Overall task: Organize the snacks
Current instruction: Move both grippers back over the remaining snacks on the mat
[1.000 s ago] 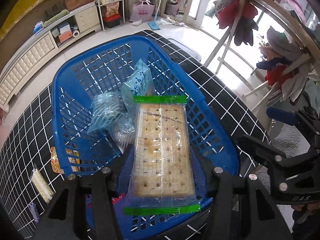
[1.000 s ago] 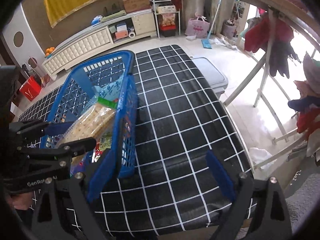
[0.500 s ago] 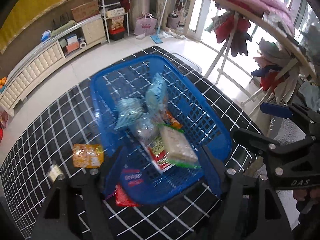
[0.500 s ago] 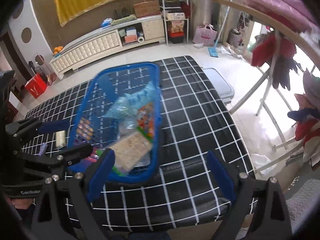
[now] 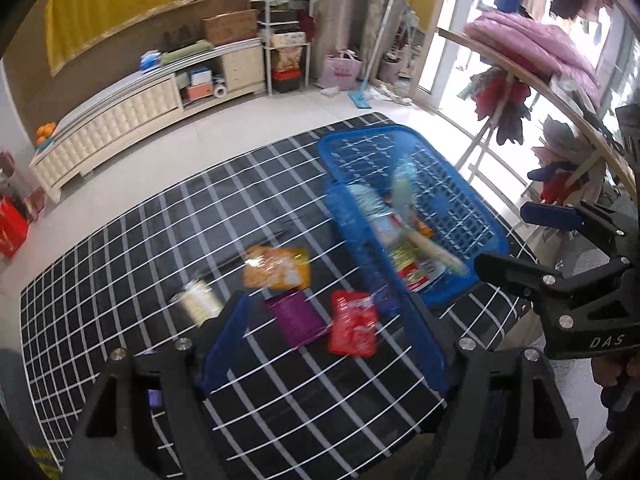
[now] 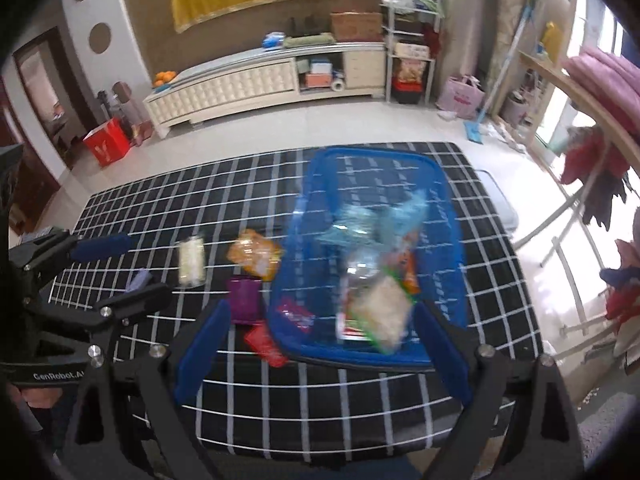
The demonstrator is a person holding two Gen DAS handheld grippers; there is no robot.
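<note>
Ahead of our left tongs (image 5: 324, 336), in the left wrist view, the checked counter (image 5: 132, 248) carries three loose snacks close in front of the tips: a red packet (image 5: 354, 328) just beyond the right finger, a purple packet (image 5: 298, 318) between the two fingers, and an orange packet (image 5: 278, 268) a little farther out. A pale roll (image 5: 198, 300) lies just past the left finger. These tongs stand wide open and hold nothing. Farther ahead and to the right sits the blue basket (image 5: 472, 216), with several snacks piled inside it, blurred so that we cannot tell them apart beyond a cracker pack (image 5: 434, 250) near its closer end. At the far right edge our right tongs (image 5: 516, 236) reach in beside the basket.

In the right wrist view, our right tongs (image 6: 322, 344) are likewise spread wide and empty. The basket (image 6: 452, 240) lies straight ahead, its near rim between the two fingers. The cracker pack (image 6: 384, 308) rests at the near end inside, with bluish bags (image 6: 372, 220) farther back. To the left of the basket, on the counter (image 6: 160, 204), we see the red packet (image 6: 264, 342) touching the basket's near corner, the purple packet (image 6: 244, 296) just beyond it, then the orange packet (image 6: 256, 254) and the roll (image 6: 191, 260) farther left. Our left tongs (image 6: 120, 268) enter from the left edge, open, above the counter.
</note>
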